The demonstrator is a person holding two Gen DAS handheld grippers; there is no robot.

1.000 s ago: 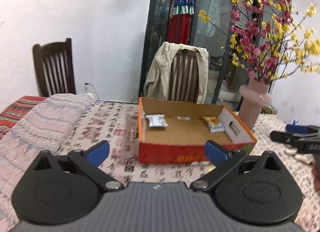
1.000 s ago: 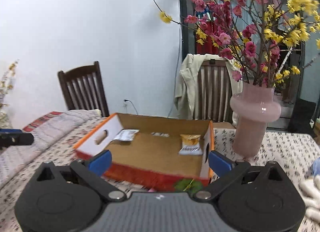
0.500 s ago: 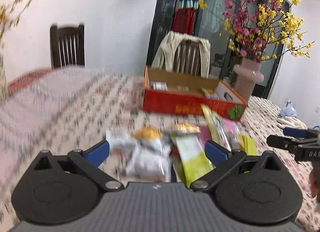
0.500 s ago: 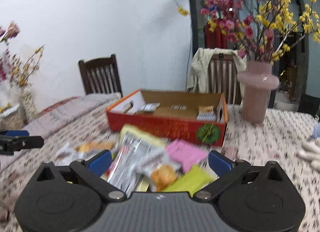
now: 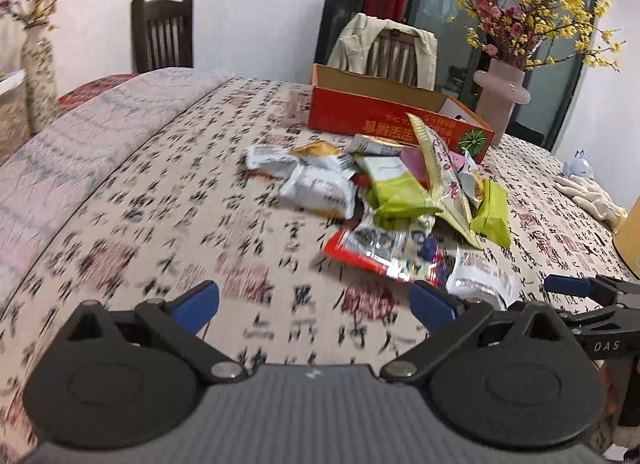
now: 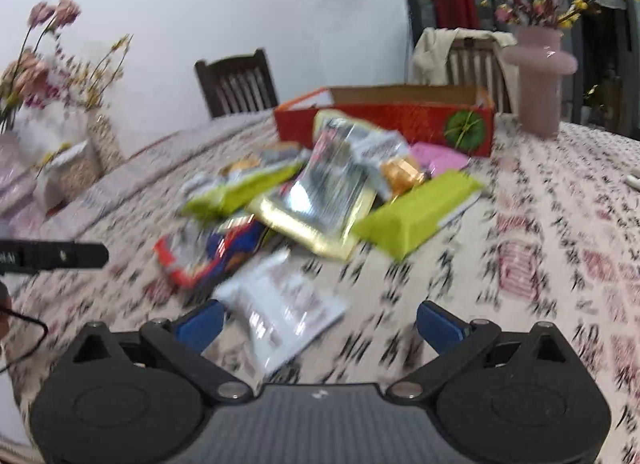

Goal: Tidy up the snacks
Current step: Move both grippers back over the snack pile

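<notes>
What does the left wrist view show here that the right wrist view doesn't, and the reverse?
Only the left wrist view shows the white work glove and the small blue figure on the table's far right, plus the right gripper from the side.

Only the right wrist view shows the speckled vase of pale pink flowers on the left in full.

Both show the red cardboard box, the snack pile, the pink vase, the jacket-draped chair, and open jaws holding nothing.

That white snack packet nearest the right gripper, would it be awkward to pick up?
Probably light and floppy: the white packet looks like thin, puffy film lying flat on the tablecloth. Its glossy surface may slip or crinkle between the right gripper's open jaws.
</notes>
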